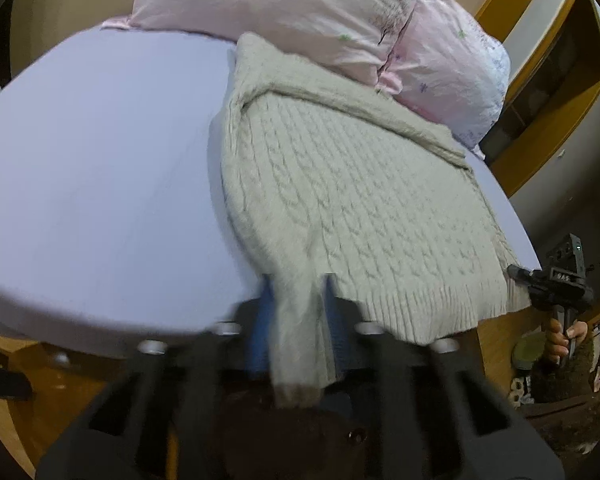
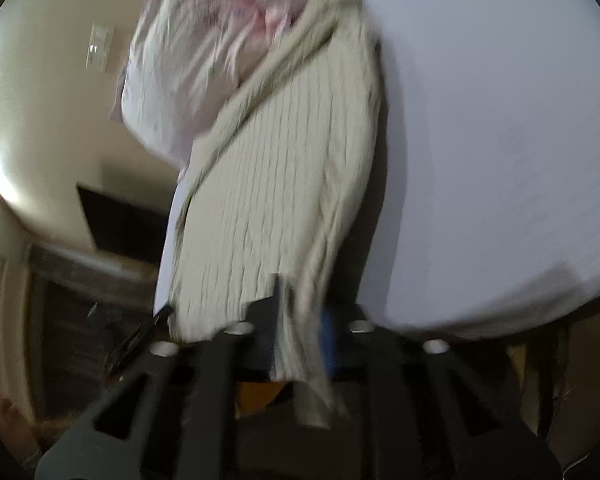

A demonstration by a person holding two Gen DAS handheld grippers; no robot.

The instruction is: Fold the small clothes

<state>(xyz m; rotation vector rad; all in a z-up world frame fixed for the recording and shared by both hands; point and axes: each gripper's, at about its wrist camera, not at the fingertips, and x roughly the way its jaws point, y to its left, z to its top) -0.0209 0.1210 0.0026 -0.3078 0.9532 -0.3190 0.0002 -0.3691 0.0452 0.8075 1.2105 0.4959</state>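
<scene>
A cream cable-knit sweater (image 1: 352, 200) lies on a lavender bed sheet (image 1: 100, 160), its far end by the pillows. My left gripper (image 1: 298, 300) is shut on the sweater's near hem corner, and the knit hangs down between its blue pads (image 1: 262, 320). In the right wrist view the sweater (image 2: 276, 184) runs away from me, blurred. My right gripper (image 2: 300, 312) is shut on the other hem corner, with cloth bunched between its fingers. The right gripper also shows in the left wrist view (image 1: 556, 280), held by a hand at the bed's right edge.
Two pink floral pillows (image 1: 292, 8) lie at the head of the bed and show in the right wrist view (image 2: 188, 72). The sheet (image 2: 500, 160) extends to the right there. A wooden bed frame (image 1: 548, 140) and a wooden floor (image 1: 60, 400) surround the bed.
</scene>
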